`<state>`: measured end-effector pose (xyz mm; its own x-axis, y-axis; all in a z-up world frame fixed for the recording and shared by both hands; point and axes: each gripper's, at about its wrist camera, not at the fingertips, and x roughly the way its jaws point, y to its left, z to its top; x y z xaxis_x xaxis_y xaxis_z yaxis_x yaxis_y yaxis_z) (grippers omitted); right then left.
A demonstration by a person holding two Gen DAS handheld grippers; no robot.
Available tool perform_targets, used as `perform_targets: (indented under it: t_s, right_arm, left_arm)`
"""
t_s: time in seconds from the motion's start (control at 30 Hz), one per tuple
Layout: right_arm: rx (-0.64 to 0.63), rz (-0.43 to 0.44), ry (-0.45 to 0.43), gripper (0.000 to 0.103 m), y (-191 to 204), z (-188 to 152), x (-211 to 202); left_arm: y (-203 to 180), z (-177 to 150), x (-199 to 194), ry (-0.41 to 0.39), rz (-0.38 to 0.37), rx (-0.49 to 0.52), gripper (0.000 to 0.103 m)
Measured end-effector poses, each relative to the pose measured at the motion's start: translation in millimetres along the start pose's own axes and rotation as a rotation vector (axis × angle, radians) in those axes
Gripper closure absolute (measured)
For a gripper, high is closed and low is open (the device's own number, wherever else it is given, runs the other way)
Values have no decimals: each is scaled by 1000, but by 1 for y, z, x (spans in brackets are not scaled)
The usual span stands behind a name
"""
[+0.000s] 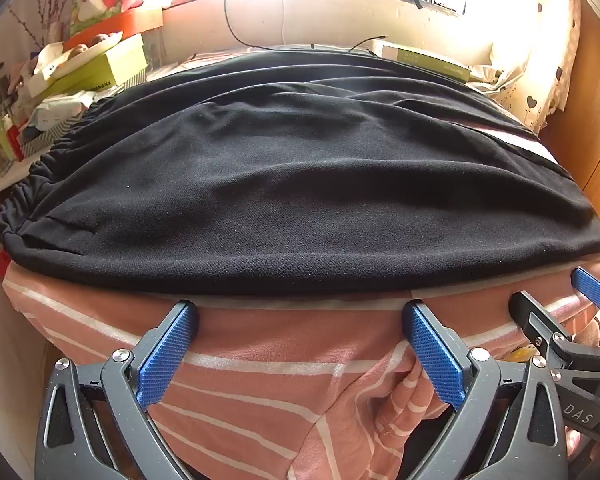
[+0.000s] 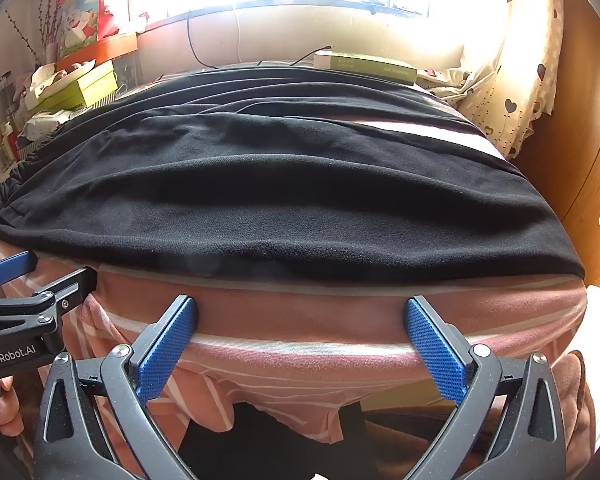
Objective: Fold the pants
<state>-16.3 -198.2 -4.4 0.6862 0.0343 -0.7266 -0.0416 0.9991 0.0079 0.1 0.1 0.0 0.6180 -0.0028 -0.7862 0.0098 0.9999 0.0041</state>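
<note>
Black pants [image 1: 292, 184] lie spread across a bed with a pink, white-striped sheet [image 1: 260, 340]; the gathered waistband [image 1: 28, 184] is at the left. The same pants [image 2: 284, 192] fill the right wrist view. My left gripper [image 1: 300, 320] hangs open just in front of the pants' near edge, over the bed's side, nothing between its blue pads [image 1: 168, 356]. My right gripper [image 2: 300, 316] is open too, level with the bed's edge and short of the fabric. Each gripper shows in the other's view: the right one [image 1: 556, 300], the left one [image 2: 40, 276].
Green boxes and clutter [image 1: 84, 68] crowd a shelf at the back left. A flat box [image 2: 364, 64] lies at the bed's far end under a bright window. A heart-print curtain [image 2: 512, 92] and a wooden wardrobe [image 2: 580, 152] stand at the right. A hand [image 2: 4, 408] holds the left gripper.
</note>
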Motion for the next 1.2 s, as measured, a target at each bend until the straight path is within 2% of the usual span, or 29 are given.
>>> perform_targets:
  t_s: [0.7,0.93,1.2]
  right_arm:
    - [-3,-3,-4,0,1,1,0]
    - [6,5,-23,0,-4,2,-4]
    - [10,0,-18,0,-5,1,-3]
  left_arm:
    - [1,0,-2,-23,-13,21,3]
    - [-3,0,-9,-54,-39,34,4]
    - [-4,-1,-10,-53,-53,36,4]
